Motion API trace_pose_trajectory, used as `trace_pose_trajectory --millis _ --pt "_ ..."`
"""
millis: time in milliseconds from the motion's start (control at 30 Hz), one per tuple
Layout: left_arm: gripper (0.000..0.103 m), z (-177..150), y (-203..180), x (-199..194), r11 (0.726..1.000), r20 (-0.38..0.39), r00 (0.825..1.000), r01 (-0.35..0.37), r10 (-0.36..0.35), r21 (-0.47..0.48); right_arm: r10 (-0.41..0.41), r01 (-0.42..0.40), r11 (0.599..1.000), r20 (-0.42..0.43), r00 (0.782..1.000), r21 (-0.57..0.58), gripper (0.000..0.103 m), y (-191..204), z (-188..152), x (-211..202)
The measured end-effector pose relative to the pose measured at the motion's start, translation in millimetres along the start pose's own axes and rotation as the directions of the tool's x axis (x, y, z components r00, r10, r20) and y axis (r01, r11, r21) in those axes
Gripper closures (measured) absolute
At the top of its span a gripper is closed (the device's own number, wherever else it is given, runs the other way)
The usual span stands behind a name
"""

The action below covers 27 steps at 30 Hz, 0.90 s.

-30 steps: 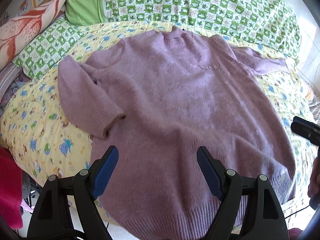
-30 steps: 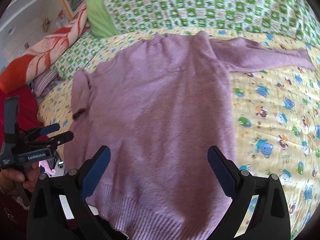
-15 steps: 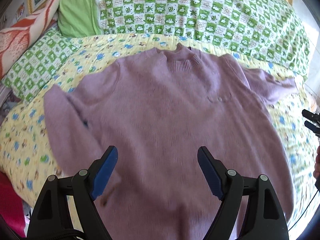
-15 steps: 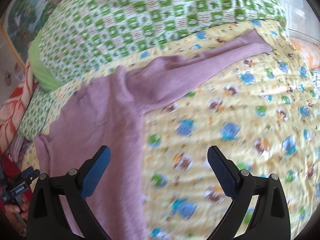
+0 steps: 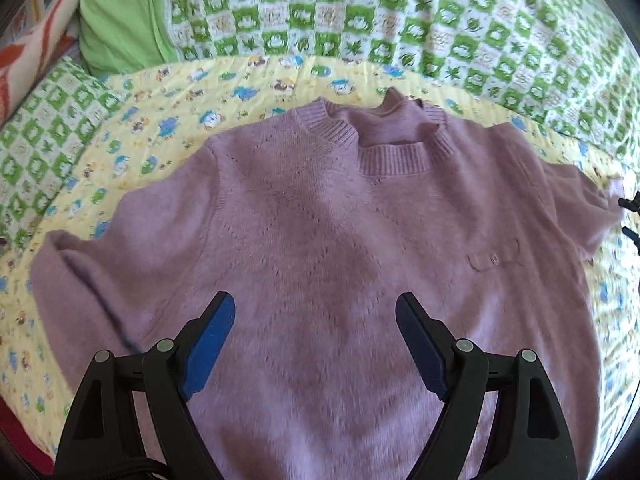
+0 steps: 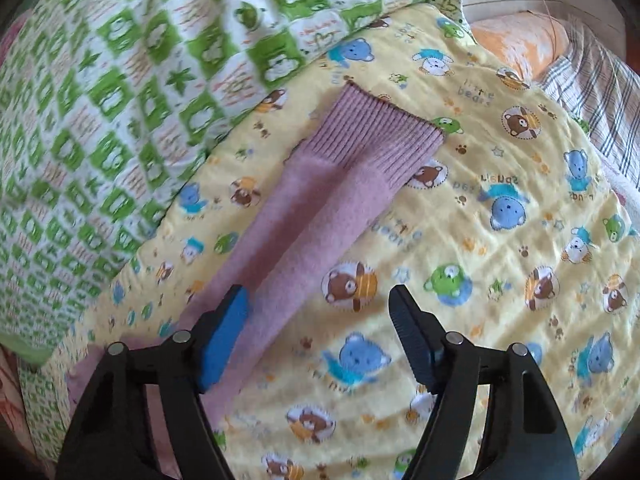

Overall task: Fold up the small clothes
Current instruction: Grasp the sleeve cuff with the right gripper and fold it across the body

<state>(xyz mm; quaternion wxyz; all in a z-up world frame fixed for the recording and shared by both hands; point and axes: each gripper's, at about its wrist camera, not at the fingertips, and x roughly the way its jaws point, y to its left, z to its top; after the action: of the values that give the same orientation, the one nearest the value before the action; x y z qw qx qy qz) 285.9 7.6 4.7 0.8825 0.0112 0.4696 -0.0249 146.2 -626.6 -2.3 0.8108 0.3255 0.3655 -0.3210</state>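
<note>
A lilac knitted sweater point(image 5: 320, 248) lies flat, front up, on a yellow cartoon-print quilt point(image 5: 160, 120), its ribbed collar point(image 5: 392, 156) pointing away from me. My left gripper point(image 5: 316, 336) hovers open above the chest with nothing between its blue pads. In the right wrist view the sweater's sleeve point(image 6: 320, 208) runs up the quilt to a ribbed cuff point(image 6: 380, 128). My right gripper point(image 6: 318, 332) hangs over the sleeve's lower stretch, jaws closing; the sleeve's edge lies between them without being pinched. The right gripper's tips point(image 5: 630, 216) peek in at the left wrist view's right edge.
A green-and-white checked blanket point(image 5: 400, 12) is heaped along the far side of the bed, with a plain green pillow point(image 5: 120, 20) and an orange-patterned pillow point(image 5: 24, 48) at the left. Orange and striped bedding point(image 6: 560, 52) lies beyond the quilt's right edge.
Both grippers moved up the bed from the hem. The left one now sits over the chest. The right one swung right and rolled, leaving the body for the sleeve, and its jaws have narrowed.
</note>
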Motion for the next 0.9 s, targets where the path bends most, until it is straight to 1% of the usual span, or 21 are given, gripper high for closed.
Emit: trace_pose_trajectory --millis 33,100,133,167,200,233,300,367,467,533,567,600,667,700,733,767,800,833,867,900 --pt "0.02 4.5 3.0 6.6 1.0 -0.008 1.0 0.009 -0.009 -0.008 0.003 -0.003 1.0 -0.004 1.0 0.025 0.033 -2.5 5.9 6.7" --pt "0.02 10.3 5.9 15.1 1.0 -0.016 1.0 0.014 -0.014 -0.009 0.002 -0.002 0.999 -0.005 1.0 0.04 0.035 -2.2 11.0 15.6" --pt "0.02 13.6 6.1 19.2 1.0 -0.019 1.0 0.015 -0.015 -0.007 -0.001 0.001 0.999 -0.001 1.0 0.039 0.042 -1.7 13.1 18.4" --pt "0.02 17.1 8.2 25.5 1.0 -0.025 1.0 0.018 -0.018 -0.003 -0.003 0.003 0.999 0.002 1.0 0.034 0.059 -1.1 14.1 20.1" --pt "0.02 18.9 7.7 29.0 1.0 -0.03 0.999 0.02 -0.02 0.002 -0.001 0.001 1.0 0.001 1.0 0.028 0.07 -1.2 15.2 20.5" --pt "0.02 19.7 7.6 32.4 1.0 -0.037 0.999 0.02 -0.02 0.008 0.0 0.001 1.0 -0.002 1.0 0.025 0.091 -0.5 16.8 21.4" --pt "0.02 21.2 11.5 39.6 1.0 -0.045 0.999 0.018 -0.017 0.013 0.009 -0.01 0.999 0.025 1.0 0.033 0.092 4.9 19.7 12.6" --pt "0.02 20.2 19.6 44.3 1.0 -0.066 0.998 0.017 -0.017 0.003 0.056 -0.057 0.998 0.097 0.994 0.002 0.092 21.0 18.8 -13.1" --pt "0.02 14.2 38.5 46.1 0.999 -0.086 0.996 0.034 -0.037 -0.039 0.191 -0.176 0.979 0.15 0.97 -0.106 0.092 68.5 4.8 -59.1" --pt "0.02 7.7 52.2 44.4 0.996 -0.106 0.993 0.046 -0.054 -0.072 0.298 -0.267 0.944 0.156 0.942 -0.192 0.092 111.9 -15.3 -87.4" --pt "0.02 6.0 57.7 43.4 0.995 -0.11 0.992 0.051 -0.06 -0.084 0.377 -0.335 0.909 0.144 0.915 -0.249 0.092 141.2 -32.6 -103.4" --pt "0.02 3.8 65.9 39.9 0.993 -0.107 0.992 0.06 -0.071 -0.102 0.426 -0.376 0.879 0.128 0.896 -0.292 0.092 165.9 -49.8 -113.0" --pt "0.02 -0.2 80.8 32.1 0.988 -0.095 0.991 0.079 -0.092 -0.131 0.519 -0.458 0.8 0.064 0.852 -0.388 0.092 217.4 -93.0 -129.2" --pt "0.02 -1.1 86.5 29.6 0.986 -0.089 0.991 0.087 -0.1 -0.144 0.549 -0.488 0.753 0.013 0.836 -0.44 0.092 247.7 -123.6 -132.7" --pt "0.02 -2.1 93.9 27.2 0.982 -0.085 0.99 0.099 -0.113 -0.162 0.558 -0.504 0.718 -0.035 0.829 -0.48 0.089 270.8 -149.9 -132.6" --pt "0.02 -1.5 98.3 26.9 0.976 -0.082 0.987 0.121 -0.137 -0.181 0.56 -0.532 0.675 -0.115 0.821 -0.512 0.084 297.3 -185.1 -126.6" --pt "0.02 -2.5 103.1 25.4 0.971 -0.082 0.984 0.138 -0.157 -0.197 0.547 -0.558 0.648 -0.192 0.815 -0.519 0.076 313.9 -212.6 -117.1" --pt "0.02 -3.1 106.5 23.7 0.965 -0.081 0.981 0.155 -0.175 -0.21 0.516 -0.589 0.629 -0.293 0.805 -0.508 0.056 329.5 -241.4 -103.5" --pt "0.02 -3.5 107.8 21.9 0.96 -0.078 0.978 0.17 -0.191 -0.22 0.483 -0.611 0.624 -0.374 0.792 -0.488 0.052 339.1 -267.5 -91.0" --pt "0.02 -3.0 109.4 20.9 0.955 -0.074 0.975 0.187 -0.209 -0.229 0.474 -0.631 0.619 -0.417 0.775 -0.467 0.052 340.6 -283.1 -82.5"
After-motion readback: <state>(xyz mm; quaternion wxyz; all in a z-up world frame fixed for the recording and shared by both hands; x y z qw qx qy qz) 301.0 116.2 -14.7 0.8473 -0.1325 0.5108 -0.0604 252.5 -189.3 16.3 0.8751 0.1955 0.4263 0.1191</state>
